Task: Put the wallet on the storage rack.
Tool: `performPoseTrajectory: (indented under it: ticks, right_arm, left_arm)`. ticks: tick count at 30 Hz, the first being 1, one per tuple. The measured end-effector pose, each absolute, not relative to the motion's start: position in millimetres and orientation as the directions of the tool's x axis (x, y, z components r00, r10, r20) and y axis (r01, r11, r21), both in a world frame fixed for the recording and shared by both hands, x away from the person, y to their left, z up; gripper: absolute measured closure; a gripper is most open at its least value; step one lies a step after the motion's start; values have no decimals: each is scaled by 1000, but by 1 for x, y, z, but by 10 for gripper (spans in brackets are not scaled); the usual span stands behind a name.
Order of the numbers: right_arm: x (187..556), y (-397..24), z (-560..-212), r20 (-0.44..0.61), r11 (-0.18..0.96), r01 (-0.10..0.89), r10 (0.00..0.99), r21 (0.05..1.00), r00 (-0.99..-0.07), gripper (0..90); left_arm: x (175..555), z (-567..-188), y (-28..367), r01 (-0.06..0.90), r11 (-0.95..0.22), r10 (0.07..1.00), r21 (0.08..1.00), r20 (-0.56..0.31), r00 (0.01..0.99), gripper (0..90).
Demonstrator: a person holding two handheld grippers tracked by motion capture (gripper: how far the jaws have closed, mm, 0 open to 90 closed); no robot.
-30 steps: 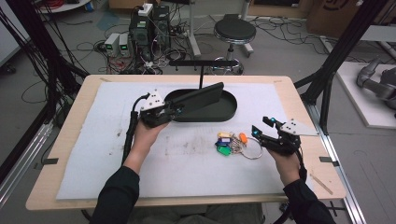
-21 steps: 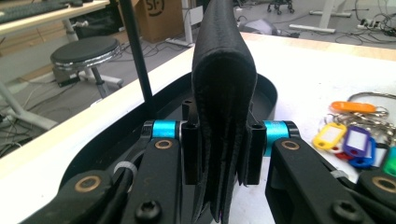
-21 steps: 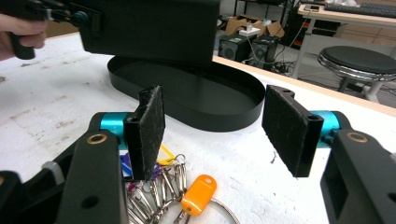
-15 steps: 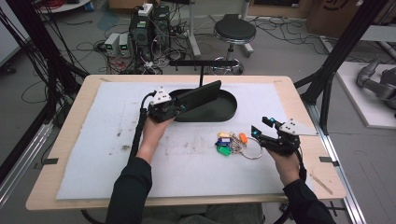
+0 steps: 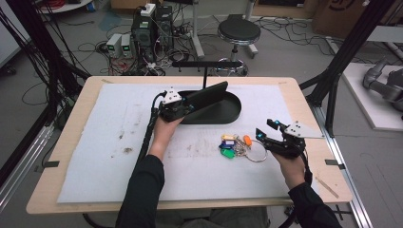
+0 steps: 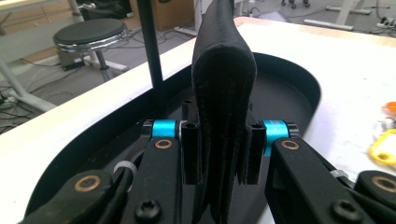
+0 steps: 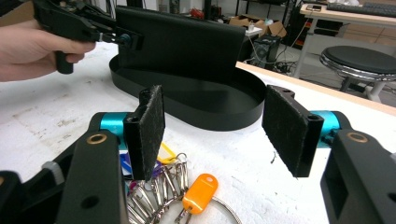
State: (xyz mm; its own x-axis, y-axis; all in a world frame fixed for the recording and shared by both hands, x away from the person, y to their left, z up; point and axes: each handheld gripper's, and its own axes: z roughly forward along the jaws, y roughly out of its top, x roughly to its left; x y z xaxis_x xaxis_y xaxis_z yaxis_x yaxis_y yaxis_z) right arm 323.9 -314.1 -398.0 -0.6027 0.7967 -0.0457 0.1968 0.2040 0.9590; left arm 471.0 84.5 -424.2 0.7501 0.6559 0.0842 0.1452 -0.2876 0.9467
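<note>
The left gripper (image 5: pixel 183 108) is reaching far, jaws clamping a black wallet (image 5: pixel 206 95) tilted over the black tray (image 5: pixel 228 114); the right gripper (image 5: pixel 267 133) is hovering wide-jawed, just right of the key bunch (image 5: pixel 236 145).

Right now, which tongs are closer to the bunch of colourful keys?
Right. The right tongs are open just beside the key bunch. The left tongs are farther off, clamping a black wallet over the black tray.
</note>
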Motion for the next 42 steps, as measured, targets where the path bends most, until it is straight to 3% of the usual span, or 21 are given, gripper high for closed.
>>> performPoseTrajectory:
  ticks: [16, 25, 31, 33, 37, 42]
  right_arm:
    - [325, -314, -400, -41, 210, 207, 790, 955, -612, 398]
    - [325, -315, -400, -38, 212, 212, 788, 954, -615, 396]
    - [325, -315, -400, -39, 212, 214, 790, 953, -612, 396]
    - [325, -316, -400, -42, 216, 213, 790, 953, -612, 396]
    - [326, -317, -400, -40, 212, 213, 791, 954, -610, 395]
    - [325, -318, -400, -37, 209, 215, 795, 954, -606, 394]
  left_arm:
    - [482, -441, 90, 187, -239, 681, 953, 28, 731, 741]
    - [481, -441, 90, 210, -284, 684, 935, 45, 728, 723]
    - [479, -438, 89, 228, -267, 702, 936, 27, 711, 591]
    - [477, -435, 88, 228, -295, 710, 928, 52, 703, 474]
    - [471, -429, 88, 232, -351, 717, 907, 101, 689, 374]
    - [461, -418, 94, 225, -345, 736, 911, 114, 667, 319]
